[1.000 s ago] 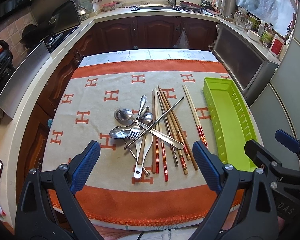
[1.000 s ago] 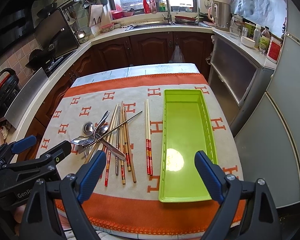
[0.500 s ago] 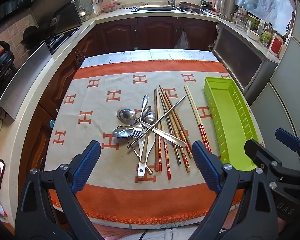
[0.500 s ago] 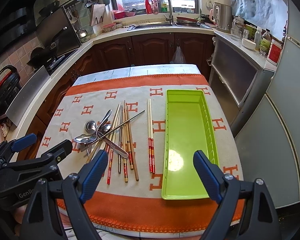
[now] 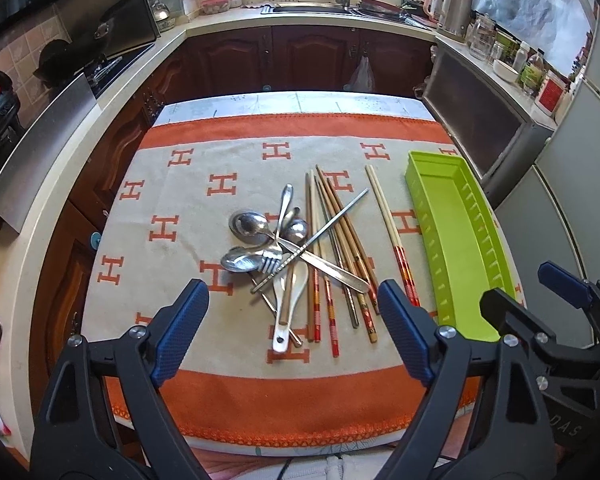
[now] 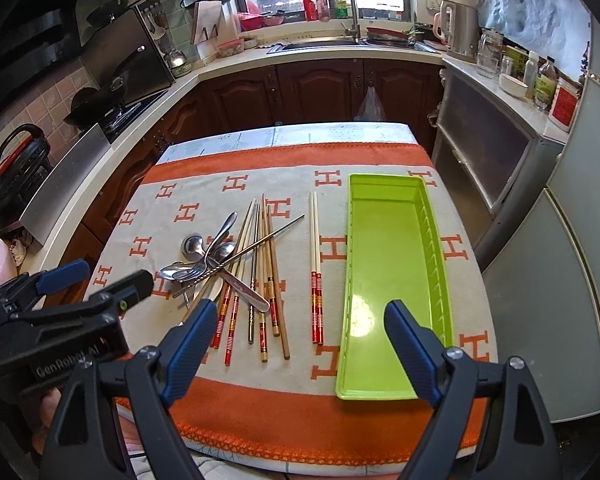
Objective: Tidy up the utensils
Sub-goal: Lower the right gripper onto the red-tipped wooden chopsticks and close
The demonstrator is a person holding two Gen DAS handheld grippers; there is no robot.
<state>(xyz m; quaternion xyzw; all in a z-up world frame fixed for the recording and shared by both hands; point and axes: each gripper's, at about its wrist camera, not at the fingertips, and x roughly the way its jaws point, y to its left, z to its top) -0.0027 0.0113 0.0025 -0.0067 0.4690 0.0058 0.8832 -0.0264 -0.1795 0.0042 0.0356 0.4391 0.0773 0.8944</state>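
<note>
A heap of metal spoons, a fork (image 5: 274, 258), a white spoon (image 5: 290, 304) and several chopsticks (image 5: 340, 248) lies mid-table on an orange and beige cloth. A separate pair of chopsticks (image 6: 315, 268) lies between the heap and an empty green tray (image 6: 384, 280), which also shows in the left wrist view (image 5: 456, 236). My left gripper (image 5: 292, 328) is open and empty, above the near end of the heap. My right gripper (image 6: 300, 344) is open and empty, above the near ends of the chopsticks and tray.
The table's near edge (image 5: 300, 444) lies just below both grippers. Dark cabinets and a counter with a sink (image 6: 340, 44) run behind the table. A stove (image 6: 112, 112) stands at the left. A grey appliance (image 6: 488, 148) and a fridge stand at the right.
Both grippers have moved slightly forward and down toward the table, so the utensils and tray look a little nearer. Nothing on the table has moved.
</note>
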